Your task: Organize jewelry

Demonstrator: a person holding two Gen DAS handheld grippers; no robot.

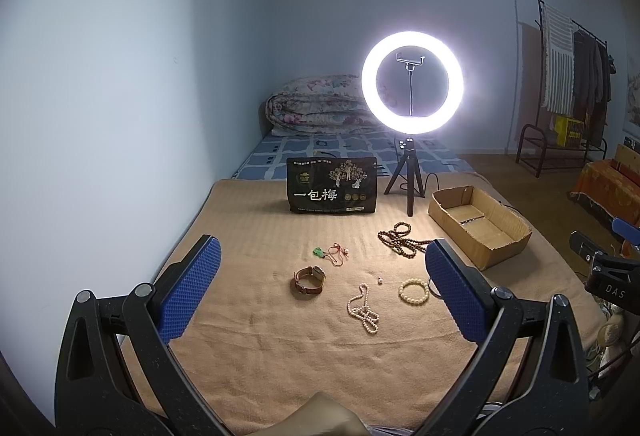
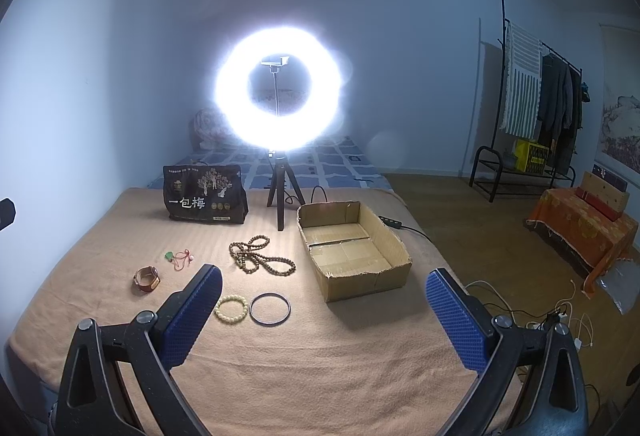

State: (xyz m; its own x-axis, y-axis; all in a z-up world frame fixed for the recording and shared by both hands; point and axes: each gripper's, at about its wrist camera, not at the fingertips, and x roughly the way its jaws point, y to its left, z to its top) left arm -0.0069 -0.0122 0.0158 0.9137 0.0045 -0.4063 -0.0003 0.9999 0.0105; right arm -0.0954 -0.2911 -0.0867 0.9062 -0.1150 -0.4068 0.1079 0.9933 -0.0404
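Jewelry lies on a tan blanket [image 1: 280,356]. In the left wrist view: a brown watch [image 1: 308,279], a green pendant on red cord [image 1: 332,252], a pearl necklace [image 1: 363,310], a pale bead bracelet [image 1: 414,291], a brown bead necklace [image 1: 400,240] and an open empty cardboard box [image 1: 480,226]. In the right wrist view: the watch [image 2: 146,278], pendant [image 2: 179,257], bracelet [image 2: 231,309], a dark bangle [image 2: 270,309], the brown beads [image 2: 260,256] and the box [image 2: 352,248]. My left gripper [image 1: 320,276] and right gripper [image 2: 324,296] are open and empty above the blanket.
A lit ring light on a tripod [image 1: 412,92] and a black snack bag [image 1: 332,190] stand at the blanket's far edge. A folded quilt [image 1: 320,104] lies behind. A clothes rack [image 2: 532,116] and cables [image 2: 560,316] are on the floor at right.
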